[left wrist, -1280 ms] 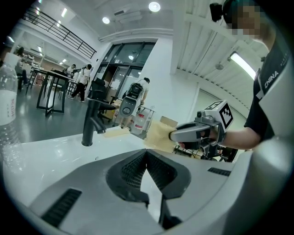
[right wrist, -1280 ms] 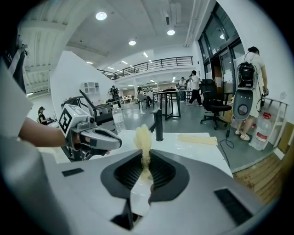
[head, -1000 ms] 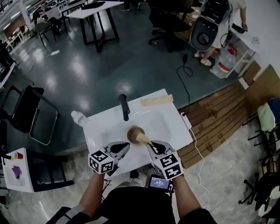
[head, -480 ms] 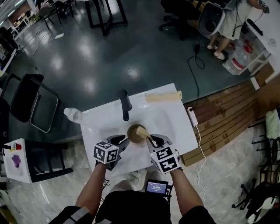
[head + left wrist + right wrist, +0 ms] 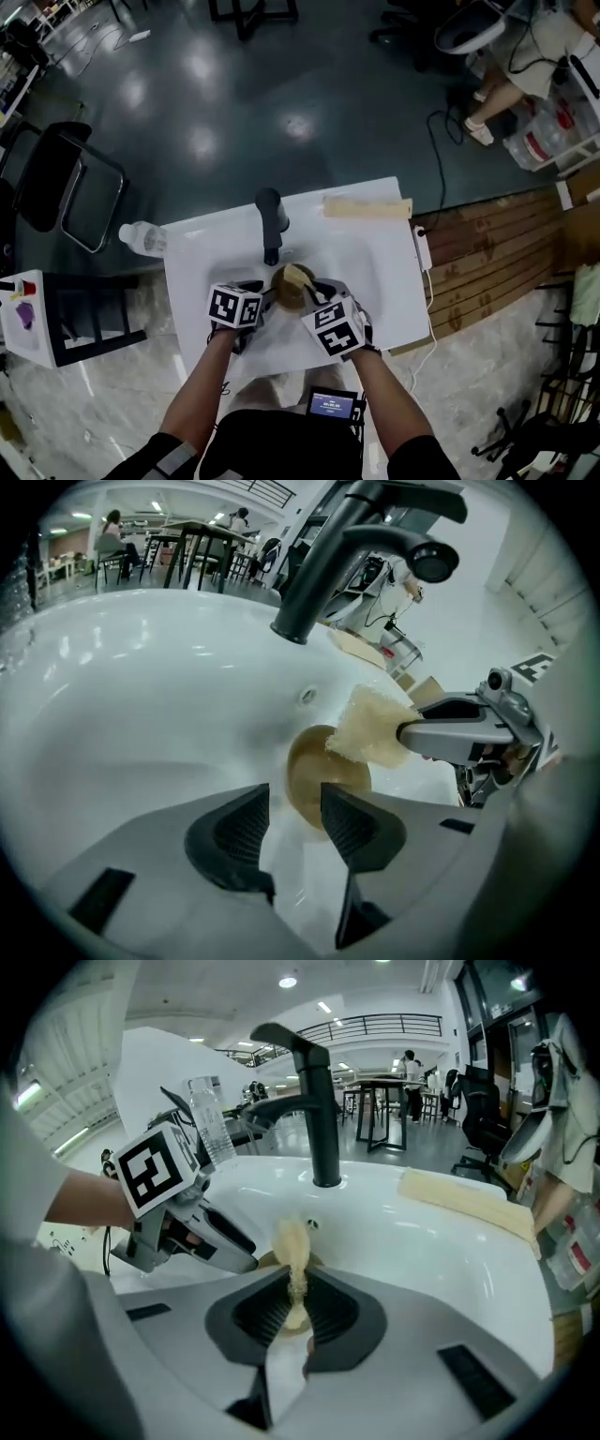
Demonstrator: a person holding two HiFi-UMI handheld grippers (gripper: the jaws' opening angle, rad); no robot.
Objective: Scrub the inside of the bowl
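A small brown wooden bowl (image 5: 286,292) sits in the white sink basin (image 5: 375,262), in front of the black faucet (image 5: 270,220). My right gripper (image 5: 314,289) is shut on a pale yellow sponge (image 5: 298,276), which hangs just over the bowl. The right gripper view has the sponge (image 5: 292,1251) pinched between its jaws (image 5: 297,1283). My left gripper (image 5: 262,294) is at the bowl's left edge. Its jaws (image 5: 292,803) have just been opening and stand open with nothing between them. The bowl (image 5: 319,775) lies just ahead of them, under the sponge (image 5: 373,728).
A clear plastic bottle (image 5: 141,239) stands at the sink's left rim. A long pale yellow pad (image 5: 367,207) lies on the far right rim. A white power strip (image 5: 419,246) sits at the right edge. A black chair (image 5: 56,192) stands on the left.
Both grippers have come down and forward to the bowl. The left jaws went from shut to open. The sponge has stayed in the right gripper.
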